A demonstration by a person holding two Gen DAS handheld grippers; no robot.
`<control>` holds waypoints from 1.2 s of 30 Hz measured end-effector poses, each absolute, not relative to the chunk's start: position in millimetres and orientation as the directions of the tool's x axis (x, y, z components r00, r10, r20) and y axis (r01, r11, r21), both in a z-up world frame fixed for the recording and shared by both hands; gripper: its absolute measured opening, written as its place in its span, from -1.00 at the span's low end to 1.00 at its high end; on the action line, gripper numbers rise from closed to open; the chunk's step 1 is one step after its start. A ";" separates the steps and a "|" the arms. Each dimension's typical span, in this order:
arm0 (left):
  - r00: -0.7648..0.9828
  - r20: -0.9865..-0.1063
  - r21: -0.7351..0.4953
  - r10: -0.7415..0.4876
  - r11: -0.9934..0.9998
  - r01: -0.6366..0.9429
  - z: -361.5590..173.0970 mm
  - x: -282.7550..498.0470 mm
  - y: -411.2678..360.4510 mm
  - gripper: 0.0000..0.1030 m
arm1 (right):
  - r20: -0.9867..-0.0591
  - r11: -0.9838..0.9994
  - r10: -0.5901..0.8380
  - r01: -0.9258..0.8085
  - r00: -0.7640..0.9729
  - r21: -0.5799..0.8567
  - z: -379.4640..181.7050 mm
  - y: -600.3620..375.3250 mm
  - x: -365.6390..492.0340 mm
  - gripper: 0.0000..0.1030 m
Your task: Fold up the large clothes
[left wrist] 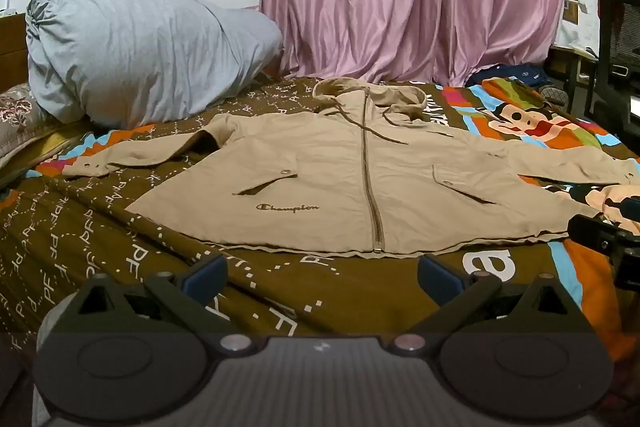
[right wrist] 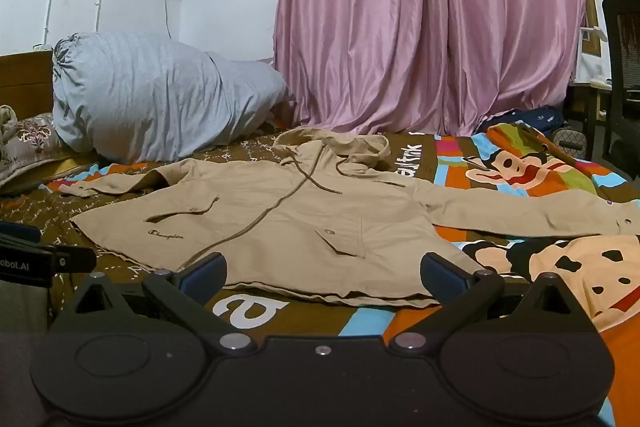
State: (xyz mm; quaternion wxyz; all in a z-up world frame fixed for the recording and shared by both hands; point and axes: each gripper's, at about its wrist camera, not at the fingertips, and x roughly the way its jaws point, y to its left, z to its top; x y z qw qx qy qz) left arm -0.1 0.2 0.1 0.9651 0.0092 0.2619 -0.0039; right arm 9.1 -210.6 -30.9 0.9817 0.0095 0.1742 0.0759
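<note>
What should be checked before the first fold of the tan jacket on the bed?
1. Jacket spread flat, front up, zipped: ok.
2. Both sleeves laid out sideways, left sleeve and right sleeve: ok.
3. Left claw open, nothing in it, short of the hem: ok.
4. Right claw open, nothing in it, at the hem: ok.
5. Hood and drawstrings lie loose at the collar: ok.
6. Grey bedding bundle clear of the left sleeve: cannot tell.

Bare bedspread (left wrist: 280, 279) before jacket (left wrist: 340, 179) hem
</note>
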 end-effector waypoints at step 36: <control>0.860 -0.510 0.017 -0.001 1.000 0.012 0.1 -0.1 0.1 0.99 | -0.343 0.988 0.154 -0.145 0.927 0.053 -33.1 -211.9 11.1 0.99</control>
